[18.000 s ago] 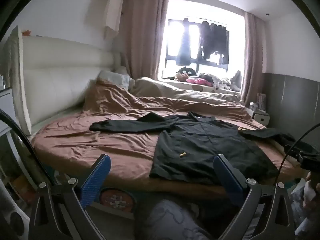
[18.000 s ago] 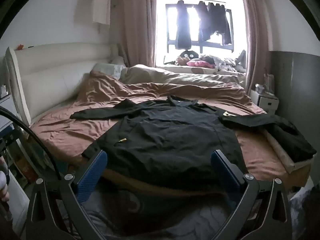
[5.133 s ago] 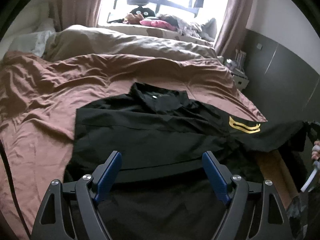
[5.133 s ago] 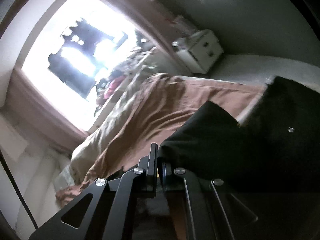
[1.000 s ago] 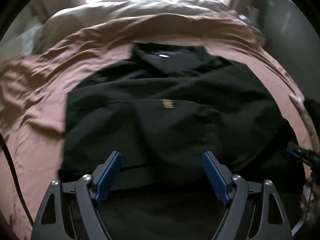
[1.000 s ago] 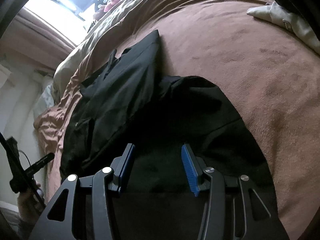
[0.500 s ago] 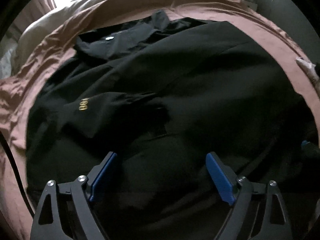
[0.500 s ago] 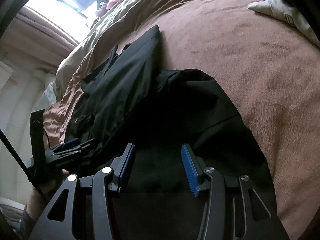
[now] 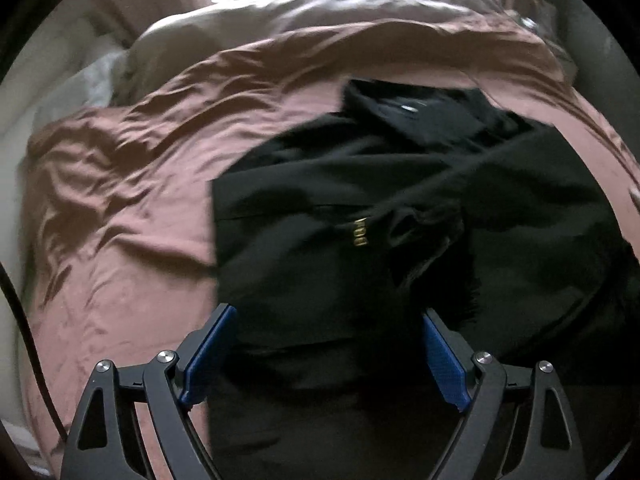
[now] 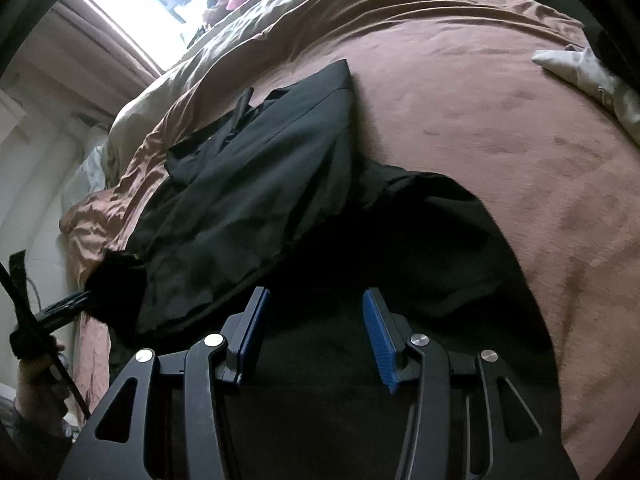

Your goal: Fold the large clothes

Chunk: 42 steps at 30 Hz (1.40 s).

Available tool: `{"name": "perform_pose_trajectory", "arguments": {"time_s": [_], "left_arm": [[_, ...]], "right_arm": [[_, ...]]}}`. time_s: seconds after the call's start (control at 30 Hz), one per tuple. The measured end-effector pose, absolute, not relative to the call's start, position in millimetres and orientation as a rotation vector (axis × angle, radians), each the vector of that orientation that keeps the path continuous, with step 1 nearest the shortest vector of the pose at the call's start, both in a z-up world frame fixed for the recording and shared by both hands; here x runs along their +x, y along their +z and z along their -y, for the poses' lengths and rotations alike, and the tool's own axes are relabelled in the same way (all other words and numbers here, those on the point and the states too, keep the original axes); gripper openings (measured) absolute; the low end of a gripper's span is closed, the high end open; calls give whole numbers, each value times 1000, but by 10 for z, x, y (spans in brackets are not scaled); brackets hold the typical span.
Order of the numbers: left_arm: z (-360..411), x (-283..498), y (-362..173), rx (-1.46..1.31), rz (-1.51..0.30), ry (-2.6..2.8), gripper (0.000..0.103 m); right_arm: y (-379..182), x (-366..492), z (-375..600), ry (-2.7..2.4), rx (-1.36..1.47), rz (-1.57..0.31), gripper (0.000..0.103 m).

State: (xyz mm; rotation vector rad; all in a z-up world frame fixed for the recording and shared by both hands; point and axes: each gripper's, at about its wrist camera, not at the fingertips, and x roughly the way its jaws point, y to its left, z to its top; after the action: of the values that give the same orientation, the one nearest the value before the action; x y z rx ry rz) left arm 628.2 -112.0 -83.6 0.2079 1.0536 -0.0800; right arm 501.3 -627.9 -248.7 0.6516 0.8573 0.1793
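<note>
Both sleeves, earlier spread wide, now lie folded across the black jacket (image 9: 400,208) on the bed (image 9: 120,220) ahead of the left gripper (image 9: 324,354), jaws apart and empty; right gripper (image 10: 316,336) half-open, body folds remaining.

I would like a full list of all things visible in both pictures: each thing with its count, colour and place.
black jacket: one, black with small gold marks, on the bed, sleeves folded in
bed cover: one, brown, wrinkled, under the jacket
duvet: one, beige, far side of the bed
white cloth: one, white, right edge of the bed
left gripper: one, black with blue pads, open, over the jacket
right gripper: one, black with blue pads, open, over the jacket
hand: one, holding the left gripper
</note>
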Motion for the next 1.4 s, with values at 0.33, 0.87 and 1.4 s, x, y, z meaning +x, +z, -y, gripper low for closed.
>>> {"name": "perform_pose_trajectory", "arguments": {"time_s": [0.33,0.87,1.4], "left_arm": [[287,6294,-965,-7,-1078,-28,89],[167,6395,-1260,-144,-1104,-114,88],[480,6677,-958,5,-985,-134,8]], "right_arm": [[-2563,5066,6288,153,652,-885,45],[-2568,5144,6425,149,671,-864,44],[-2586,5346,6612,112,669,-862,26]]}}
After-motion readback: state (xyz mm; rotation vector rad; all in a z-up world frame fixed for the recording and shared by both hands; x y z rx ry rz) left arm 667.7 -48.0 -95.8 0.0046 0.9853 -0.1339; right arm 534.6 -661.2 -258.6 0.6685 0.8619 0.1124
